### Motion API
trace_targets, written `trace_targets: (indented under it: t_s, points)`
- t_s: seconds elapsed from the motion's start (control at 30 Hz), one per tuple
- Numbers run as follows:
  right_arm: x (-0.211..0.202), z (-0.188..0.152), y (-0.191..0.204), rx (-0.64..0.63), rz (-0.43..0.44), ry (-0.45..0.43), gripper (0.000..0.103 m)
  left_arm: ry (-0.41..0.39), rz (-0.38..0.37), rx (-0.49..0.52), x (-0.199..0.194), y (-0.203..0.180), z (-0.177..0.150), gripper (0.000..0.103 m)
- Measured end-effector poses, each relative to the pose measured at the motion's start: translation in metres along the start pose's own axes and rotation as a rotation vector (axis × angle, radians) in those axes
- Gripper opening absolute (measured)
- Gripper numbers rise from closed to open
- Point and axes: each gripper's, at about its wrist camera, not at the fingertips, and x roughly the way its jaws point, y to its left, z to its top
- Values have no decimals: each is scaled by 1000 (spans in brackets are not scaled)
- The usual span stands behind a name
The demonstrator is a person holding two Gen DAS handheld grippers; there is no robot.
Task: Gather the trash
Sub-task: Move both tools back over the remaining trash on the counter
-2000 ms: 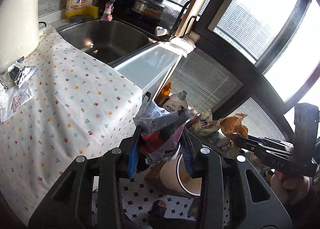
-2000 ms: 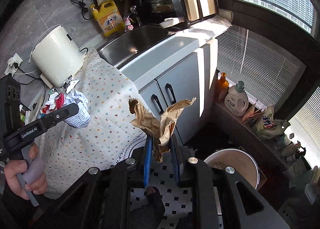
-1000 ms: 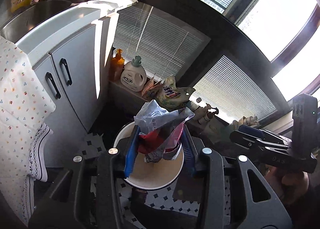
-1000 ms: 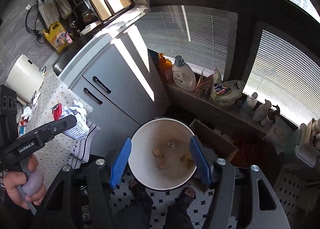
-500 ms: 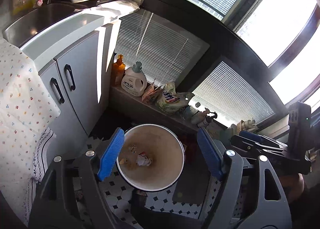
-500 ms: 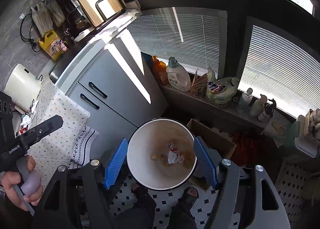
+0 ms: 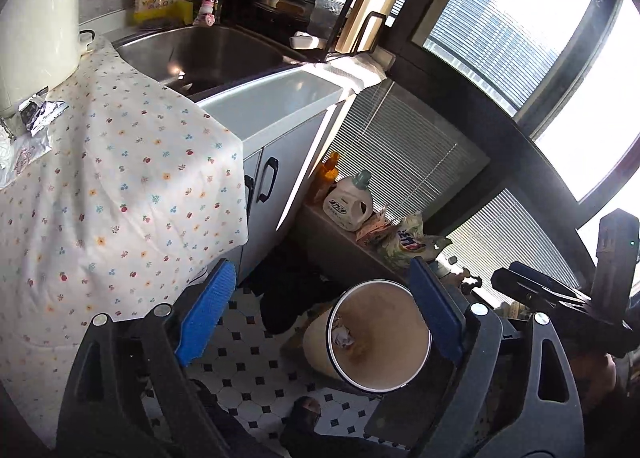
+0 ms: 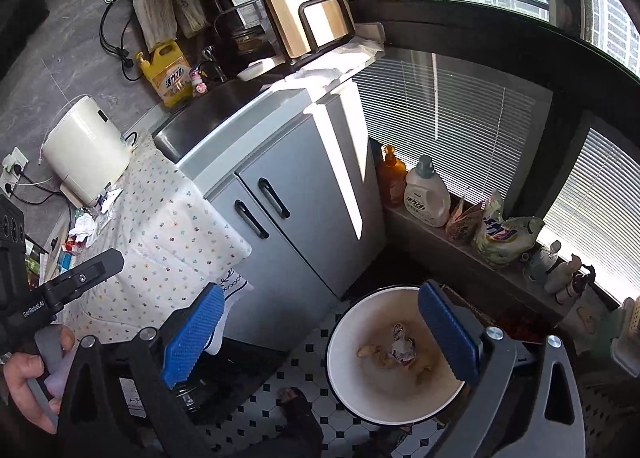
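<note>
The round white trash bin (image 7: pixel 394 318) stands on the tiled floor and holds crumpled wrappers (image 8: pixel 401 346) and brown paper scraps. My left gripper (image 7: pixel 320 314) hangs above and to the left of the bin; its jaws are opening, with nothing between the blue pads. My right gripper (image 8: pixel 320 338) is also over the floor beside the bin (image 8: pixel 372 312), its jaws opening and empty. More trash (image 8: pixel 83 227) lies on the flowered tablecloth (image 7: pixel 120 198) by the white appliance (image 7: pixel 36 18), including a foil wrapper (image 7: pixel 38 114).
A grey cabinet (image 8: pixel 304 218) with a sink (image 7: pixel 200 54) adjoins the table. Detergent bottles (image 8: pixel 426 198) and bags line the low sill under the blinds. A cardboard box sits behind the bin. A hand (image 8: pixel 24 378) holds the left gripper's handle (image 8: pixel 72 282).
The left gripper opened and dropped its wrappers into the bin. Both grippers then swung away from over the bin towards the table, jaws spreading wider.
</note>
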Motion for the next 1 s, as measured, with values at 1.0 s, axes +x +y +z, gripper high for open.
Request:
trace_targets:
  t_s: [1.0]
  points:
    - [89,39,292,-343,286,-53,95,-246,281,-355,-140,281,-6,80]
